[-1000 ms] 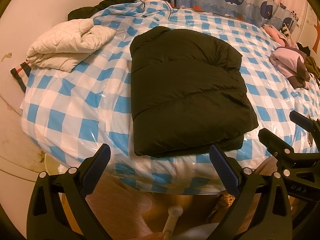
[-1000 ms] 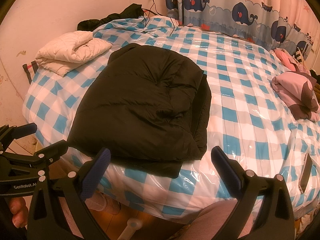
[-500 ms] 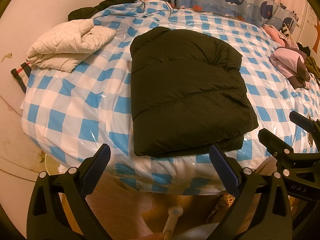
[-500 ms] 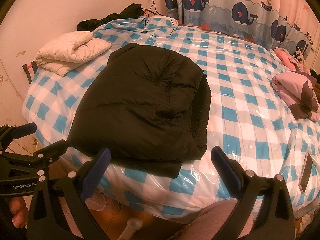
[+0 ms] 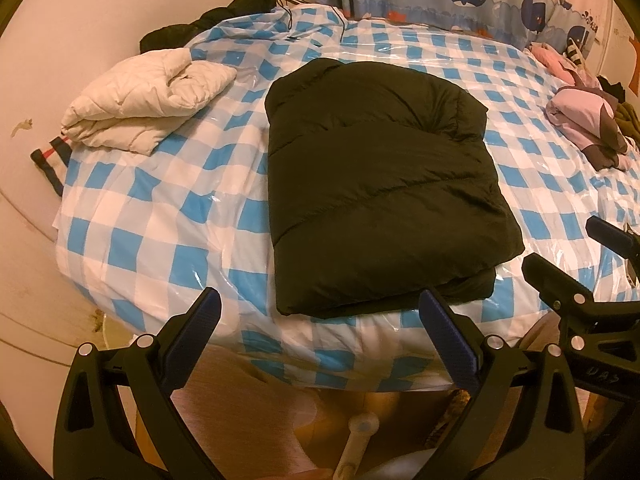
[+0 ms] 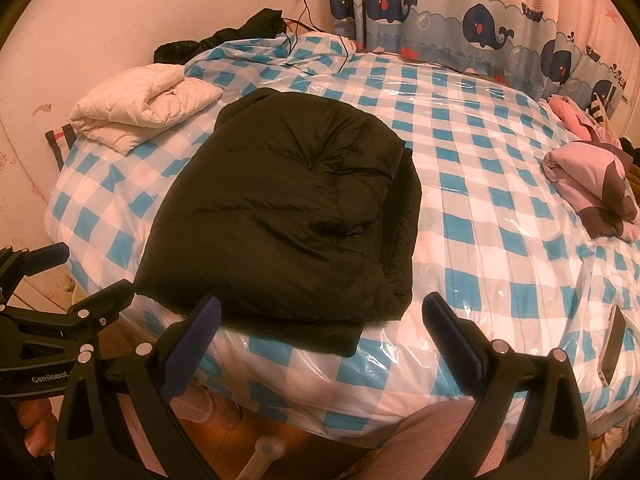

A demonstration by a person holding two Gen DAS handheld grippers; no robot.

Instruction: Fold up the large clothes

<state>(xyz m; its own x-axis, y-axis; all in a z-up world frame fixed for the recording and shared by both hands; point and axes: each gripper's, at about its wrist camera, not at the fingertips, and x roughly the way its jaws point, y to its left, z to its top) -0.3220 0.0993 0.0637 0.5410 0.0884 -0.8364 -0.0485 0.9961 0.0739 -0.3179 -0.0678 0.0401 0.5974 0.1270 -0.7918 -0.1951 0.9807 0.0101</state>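
Puffy black quilted jacket [image 5: 380, 184] lies folded into a compact slab on the blue-and-white checked, plastic-covered bed [image 5: 160, 216], near its front edge; fold looks done, so both tools are probably held back clear of it; left gripper [image 5: 320, 332] and right gripper [image 6: 320, 328] spread wide, empty; jacket just beyond the fingertips, untouched.

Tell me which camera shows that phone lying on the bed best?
The right wrist view: the phone lies in full near the bed's front right edge. The left wrist view shows at most a sliver at its right border, behind the other gripper's fingers.
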